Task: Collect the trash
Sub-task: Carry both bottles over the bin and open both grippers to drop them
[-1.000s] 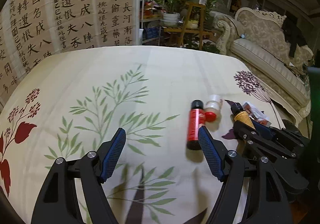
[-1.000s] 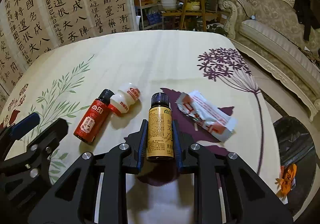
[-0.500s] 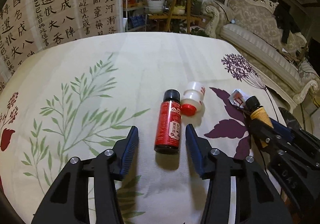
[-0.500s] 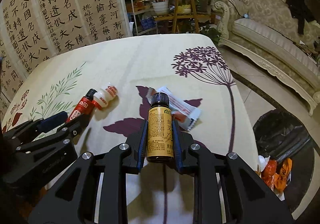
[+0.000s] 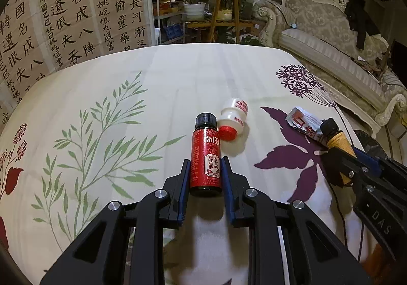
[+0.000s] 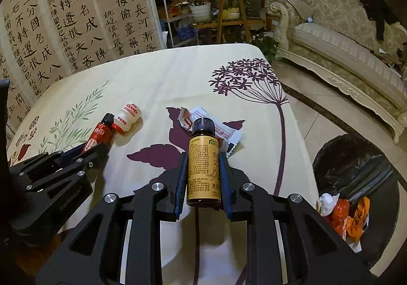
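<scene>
A red-labelled bottle with a black cap lies on the flowered tablecloth. My left gripper is closing on it, and its blue pads touch both sides of the bottle. My right gripper is shut on a yellow-labelled bottle, held just above the cloth near the table's right edge. A small white bottle with a red foil top lies beside the red bottle's cap. A torn red and white wrapper lies behind the yellow bottle.
A bin lined with a black bag stands on the floor right of the table, with orange wrappers in it. A cream sofa is beyond. A calligraphy screen and a plant stand are behind the table.
My left gripper moved right to the red bottle and its wide jaws came in against it. My right gripper carried the yellow bottle right, toward the table edge, bringing the bin further into view.
</scene>
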A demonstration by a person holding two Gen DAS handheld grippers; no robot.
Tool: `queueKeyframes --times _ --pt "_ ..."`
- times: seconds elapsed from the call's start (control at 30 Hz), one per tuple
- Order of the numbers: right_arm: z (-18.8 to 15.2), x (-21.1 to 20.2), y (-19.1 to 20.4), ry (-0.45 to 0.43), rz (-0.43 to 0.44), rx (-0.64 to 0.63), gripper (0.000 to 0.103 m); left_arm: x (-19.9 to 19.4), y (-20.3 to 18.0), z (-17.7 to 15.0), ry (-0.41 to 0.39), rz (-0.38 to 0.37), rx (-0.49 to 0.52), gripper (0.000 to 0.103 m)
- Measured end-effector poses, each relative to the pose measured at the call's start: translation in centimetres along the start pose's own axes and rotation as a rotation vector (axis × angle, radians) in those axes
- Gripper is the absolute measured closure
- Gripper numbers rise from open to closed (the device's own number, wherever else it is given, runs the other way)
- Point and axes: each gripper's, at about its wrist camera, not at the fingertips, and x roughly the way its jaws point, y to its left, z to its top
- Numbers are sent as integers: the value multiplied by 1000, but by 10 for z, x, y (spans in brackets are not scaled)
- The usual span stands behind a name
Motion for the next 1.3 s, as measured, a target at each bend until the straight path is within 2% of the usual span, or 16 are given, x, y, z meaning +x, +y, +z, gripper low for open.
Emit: queueKeyframes --times 0.37,0.6,1.1,1.3 --pt "-8 -24 -10 -36 4 14 80 -35 -18 -12 -51 -26 6 78" --pt "-17 -48 -34 -71 -20 43 80 -53 -42 -14 -84 -64 31 78" --pt "-49 -92 -156 -110 -230 220 80 -58 -154 -16 -97 -227 181 78" --pt "-65 -94 -197 -100 -297 290 80 -50 -202 -20 -92 -277 255 78"
